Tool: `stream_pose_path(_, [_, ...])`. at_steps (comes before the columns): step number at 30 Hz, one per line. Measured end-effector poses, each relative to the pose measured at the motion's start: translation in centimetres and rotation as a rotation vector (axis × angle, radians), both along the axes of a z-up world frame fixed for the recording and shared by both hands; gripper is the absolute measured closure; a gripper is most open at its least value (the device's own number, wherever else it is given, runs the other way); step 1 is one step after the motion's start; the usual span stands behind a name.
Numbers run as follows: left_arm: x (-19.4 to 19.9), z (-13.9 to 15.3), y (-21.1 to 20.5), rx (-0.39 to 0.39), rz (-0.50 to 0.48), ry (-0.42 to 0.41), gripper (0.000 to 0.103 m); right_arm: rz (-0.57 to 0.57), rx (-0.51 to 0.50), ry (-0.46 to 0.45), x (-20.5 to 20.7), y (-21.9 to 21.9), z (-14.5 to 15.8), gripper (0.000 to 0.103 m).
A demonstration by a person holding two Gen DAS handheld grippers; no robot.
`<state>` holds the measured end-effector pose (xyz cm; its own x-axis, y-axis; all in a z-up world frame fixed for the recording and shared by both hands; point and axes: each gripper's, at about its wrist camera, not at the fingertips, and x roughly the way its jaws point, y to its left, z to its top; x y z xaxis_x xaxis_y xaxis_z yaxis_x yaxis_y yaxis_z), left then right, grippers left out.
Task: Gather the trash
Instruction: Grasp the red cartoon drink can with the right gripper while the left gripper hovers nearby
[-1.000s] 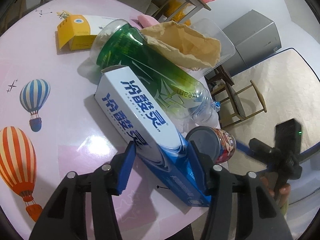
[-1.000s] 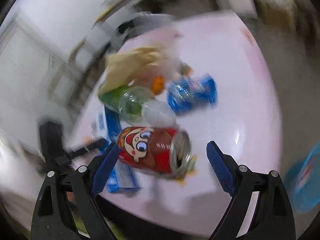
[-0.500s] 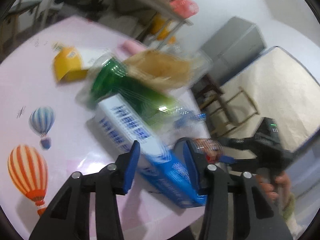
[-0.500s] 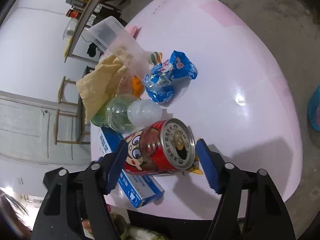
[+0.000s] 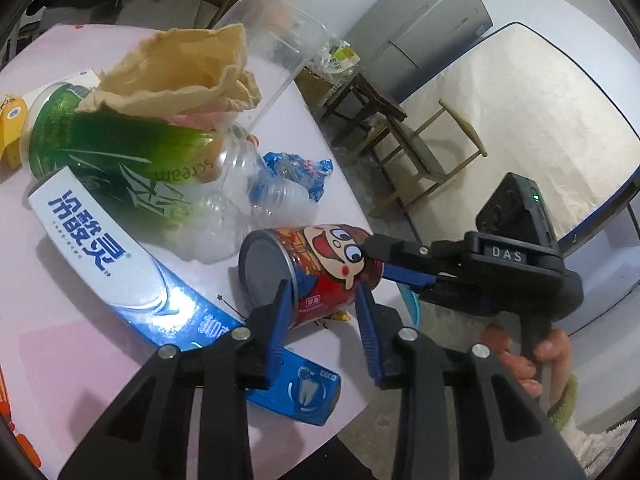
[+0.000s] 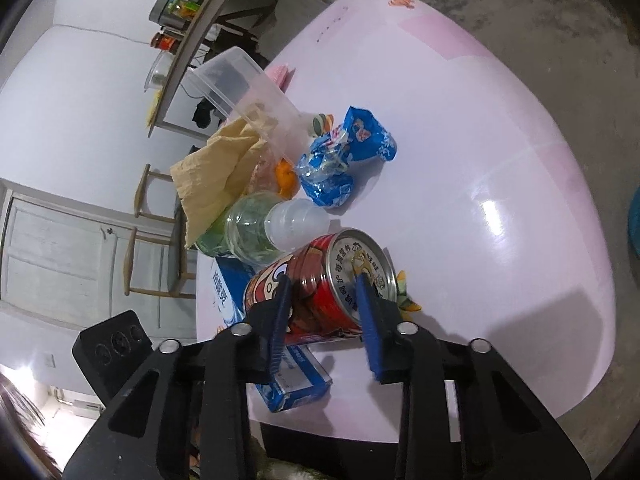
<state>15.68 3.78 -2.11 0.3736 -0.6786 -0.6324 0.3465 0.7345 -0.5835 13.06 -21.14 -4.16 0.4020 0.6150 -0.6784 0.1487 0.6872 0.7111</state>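
Note:
A red cartoon can (image 5: pixel 320 268) lies on its side near the edge of the pink table (image 5: pixel 48 320). My right gripper (image 6: pixel 323 290) is closing on the can (image 6: pixel 320 280) at its lid end, with one pad on the body and the other across the lid. The left wrist view shows the right gripper (image 5: pixel 378 258) clamping that end. My left gripper (image 5: pixel 324 294) hovers just in front of the can's base. Its jaws are closing and neither pad presses on anything. The blue and white toothpaste box (image 5: pixel 100 240) lies flat beside the left finger.
A green plastic bottle (image 5: pixel 112 148), crumpled brown paper (image 5: pixel 180 68), a clear plastic tub (image 5: pixel 280 48) and a blue wrapper (image 5: pixel 300 168) are piled behind the can. A yellow carton (image 5: pixel 10 128) sits far left. Wooden chairs (image 5: pixel 420 148) stand past the table edge.
My left gripper has swung right, off the toothpaste box and over to the can, and its jaws have narrowed. My right gripper's jaws have come in from wide apart onto the can.

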Motion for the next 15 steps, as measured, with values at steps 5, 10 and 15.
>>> stream_pose_path(5, [-0.2,0.3,-0.8,0.006,-0.008,-0.002,0.072,0.007,-0.035,-0.030,-0.6,-0.3,1.1,0.084])
stream_pose_path(10, [-0.2,0.2,-2.0,0.032,-0.018,-0.018,0.072,0.010,-0.063,-0.059,-0.8,0.0,2.0,0.084])
stream_pose_path(15, [-0.2,0.3,-2.9,0.071,-0.033,-0.036,0.067,0.024,-0.098,-0.089,-0.9,0.5,3.0,0.084])
